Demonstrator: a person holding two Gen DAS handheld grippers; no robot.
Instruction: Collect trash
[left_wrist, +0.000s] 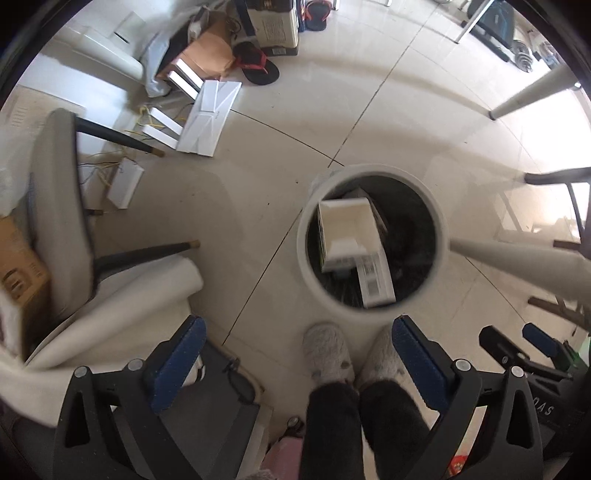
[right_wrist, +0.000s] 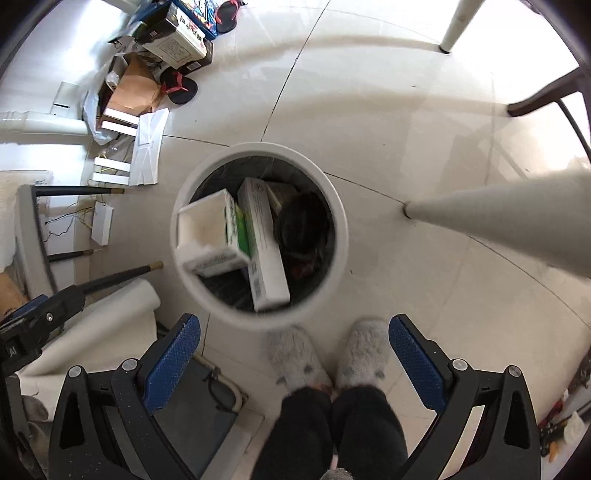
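Two fisheye views from my hand-held grippers, both looking steeply down
Each looks at the floor; both share the round white bin (left_wrist: 373, 243) (right_wrist: 258, 236) and my slippers (left_wrist: 327, 352) (right_wrist: 295, 358)

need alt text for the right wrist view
Open tongs hang empty above a round white bin holding cardboard boxes. The person's grey slippers stand beside it on the pale tiled floor.
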